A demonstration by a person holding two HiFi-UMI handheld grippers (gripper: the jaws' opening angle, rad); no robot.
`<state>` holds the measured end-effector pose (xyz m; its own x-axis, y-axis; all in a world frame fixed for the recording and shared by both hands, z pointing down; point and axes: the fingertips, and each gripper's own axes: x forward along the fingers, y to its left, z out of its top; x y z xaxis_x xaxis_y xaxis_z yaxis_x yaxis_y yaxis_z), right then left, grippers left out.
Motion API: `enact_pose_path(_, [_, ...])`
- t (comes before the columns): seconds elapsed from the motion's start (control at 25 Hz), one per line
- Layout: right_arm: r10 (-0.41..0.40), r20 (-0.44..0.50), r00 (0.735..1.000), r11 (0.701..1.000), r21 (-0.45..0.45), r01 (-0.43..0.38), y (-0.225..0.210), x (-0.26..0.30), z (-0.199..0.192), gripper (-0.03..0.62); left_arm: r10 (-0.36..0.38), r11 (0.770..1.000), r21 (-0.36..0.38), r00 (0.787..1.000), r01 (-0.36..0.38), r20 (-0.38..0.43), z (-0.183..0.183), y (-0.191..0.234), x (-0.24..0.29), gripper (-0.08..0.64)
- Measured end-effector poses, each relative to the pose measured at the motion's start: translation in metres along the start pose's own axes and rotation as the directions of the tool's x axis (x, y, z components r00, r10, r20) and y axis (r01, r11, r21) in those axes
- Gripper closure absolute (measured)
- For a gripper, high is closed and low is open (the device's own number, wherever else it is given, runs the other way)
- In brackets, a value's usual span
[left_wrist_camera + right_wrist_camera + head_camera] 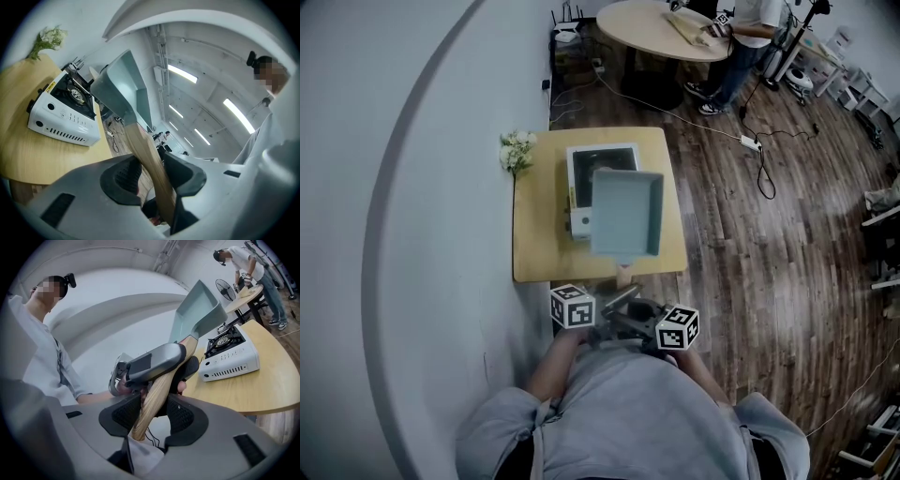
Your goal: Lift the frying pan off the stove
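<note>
Counter (534, 253) centre of head view, stove (581, 187) on it; frying pan (626, 214) up in air above burner, mid-frame. Left claw (153, 172) + right claw (152, 414) both clamped on handle (140, 140). Judged: hold pan level, no wrist twist, w/ even squeeze.

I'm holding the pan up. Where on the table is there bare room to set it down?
Bare table flanks the gas stove on both sides and runs along the near edge; the frying pan hides some. Flowers crowd the far-left corner.

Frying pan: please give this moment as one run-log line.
frying pan: off stove, in air | left gripper: shut on handle | right gripper: shut on handle
</note>
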<state>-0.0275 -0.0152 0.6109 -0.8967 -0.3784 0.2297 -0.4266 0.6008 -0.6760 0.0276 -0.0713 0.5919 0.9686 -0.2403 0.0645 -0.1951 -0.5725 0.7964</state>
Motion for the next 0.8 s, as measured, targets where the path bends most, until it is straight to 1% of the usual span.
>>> enact_pose_path(0.2, [-0.023,0.043,0.999,1.0,-0.009,0.023,-0.005,-0.014,0.019,0.428,-0.025,0.999,0.025,1.0,0.025,-0.012,0.013,-0.009,0.018,0.413])
enact_pose_path(0.44, [-0.011,0.048,0.999,0.999,-0.037,0.013,-0.01,-0.027,0.041,0.425,-0.04,0.999,0.03,0.999,0.039,0.013,0.03,-0.017,0.035,0.411])
enact_pose_path(0.8, [0.014,0.046,0.999,0.999,-0.049,-0.012,-0.021,-0.028,0.056,0.423,-0.023,0.999,0.037,0.999,0.021,0.043,0.046,-0.011,0.045,0.407])
